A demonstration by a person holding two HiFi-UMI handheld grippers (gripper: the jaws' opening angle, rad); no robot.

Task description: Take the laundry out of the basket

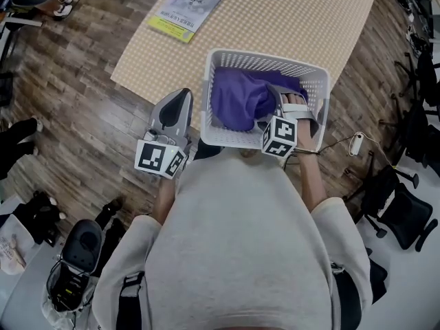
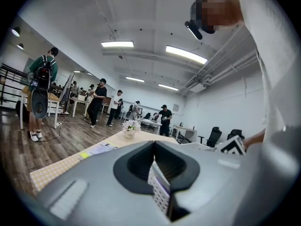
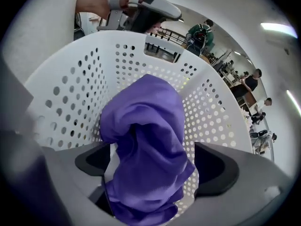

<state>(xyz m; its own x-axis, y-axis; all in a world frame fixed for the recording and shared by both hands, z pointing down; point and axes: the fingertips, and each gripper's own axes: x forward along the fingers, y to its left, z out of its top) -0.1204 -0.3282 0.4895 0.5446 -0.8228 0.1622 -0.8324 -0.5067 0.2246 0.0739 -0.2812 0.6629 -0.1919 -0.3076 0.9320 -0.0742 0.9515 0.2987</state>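
Currently, purple laundry (image 1: 242, 99) sits inside the white basket (image 1: 265, 60).

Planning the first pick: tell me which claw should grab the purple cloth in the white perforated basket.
Right. The right claw is inside the white perforated plastic basket, jaws apart around the crumpled purple cloth; the left claw sits outside it, jaws together.

Big open office rm. Floor (image 1: 82, 95): dark wood planks. Table (image 1: 295, 19) w/ beige checked cloth, a leaflet (image 1: 185, 5) at its far-left corner, a small flower pot (image 2: 129, 130) on it too. Black office chairs (image 1: 405, 212) at right. Walls (image 2: 225, 102) white; ceiling (image 2: 141, 18) white w/ strip lights (image 2: 186, 54) & pipes (image 2: 221, 55) along the right side. Desks (image 2: 150, 123) & several ppl (image 2: 96, 100) standing in bkgd. Black railing (image 2: 7, 86) far left.
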